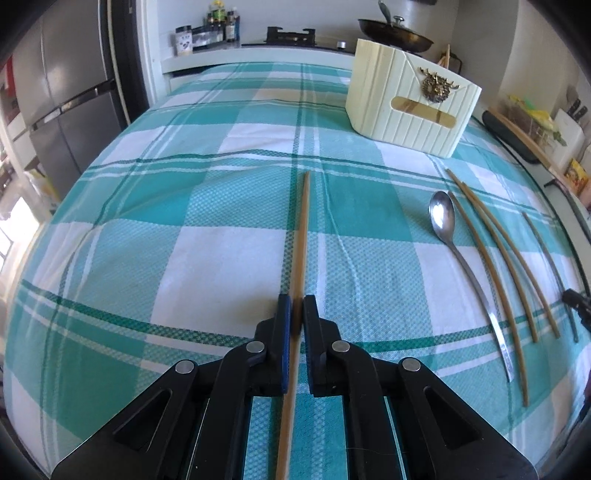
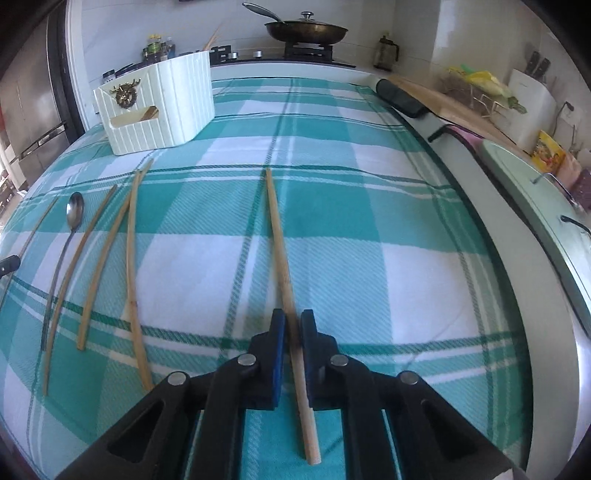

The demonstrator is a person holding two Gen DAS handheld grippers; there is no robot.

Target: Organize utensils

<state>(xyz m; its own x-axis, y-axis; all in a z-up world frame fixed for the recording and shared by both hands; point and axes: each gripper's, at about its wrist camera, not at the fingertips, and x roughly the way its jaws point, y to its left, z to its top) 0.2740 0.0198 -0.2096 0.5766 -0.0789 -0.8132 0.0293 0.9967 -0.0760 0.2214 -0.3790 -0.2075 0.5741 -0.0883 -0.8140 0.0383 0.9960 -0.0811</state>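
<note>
My left gripper [image 1: 296, 301] is shut on a wooden chopstick [image 1: 301, 236] that points away over the checked tablecloth. My right gripper [image 2: 293, 317] is shut on another wooden chopstick [image 2: 279, 240], also pointing away. A metal spoon [image 1: 448, 229] and several loose chopsticks [image 1: 491, 240] lie on the cloth between the two grippers; they also show in the right wrist view, the spoon [image 2: 72, 218] left of the chopsticks [image 2: 107, 236]. A cream ribbed utensil box [image 1: 410, 99] with a gold ornament stands at the far side, and shows in the right wrist view [image 2: 162, 107].
The table with the teal checked cloth [image 2: 369, 221] ends at a counter with a stove and a pan [image 2: 306, 31]. A black roll [image 2: 400, 98] and a green lidded pot [image 2: 532, 206] sit along the right edge. A fridge [image 1: 62, 99] stands on the left.
</note>
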